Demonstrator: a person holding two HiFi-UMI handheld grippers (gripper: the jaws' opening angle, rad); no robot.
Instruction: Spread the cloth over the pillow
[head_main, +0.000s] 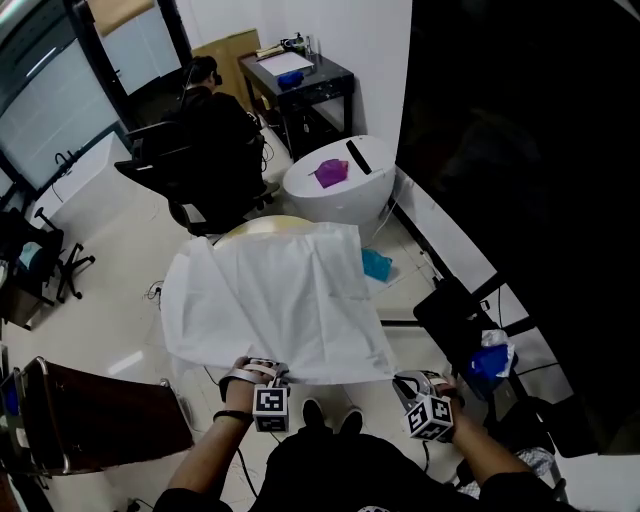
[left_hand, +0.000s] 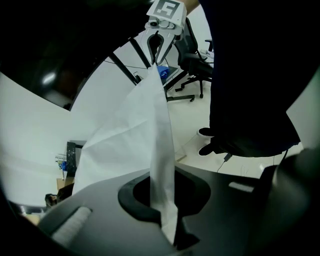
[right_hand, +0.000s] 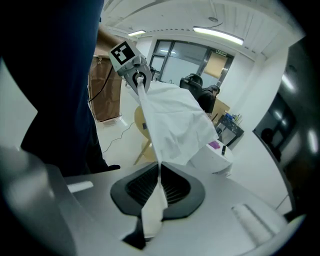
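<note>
A white cloth hangs stretched out in front of me, draped over a pale round table whose edge shows at the cloth's far side. No pillow is visible; the cloth hides whatever lies beneath it. My left gripper is shut on the cloth's near left corner, and the fabric runs pinched between its jaws. My right gripper is shut on the near right corner, with cloth pinched between its jaws. Each gripper view shows the other gripper at the far corner.
A person sits in a black office chair beyond the table. A white rounded stand with a purple item stands at the back right. A blue item lies on the floor. A brown cabinet is at my left.
</note>
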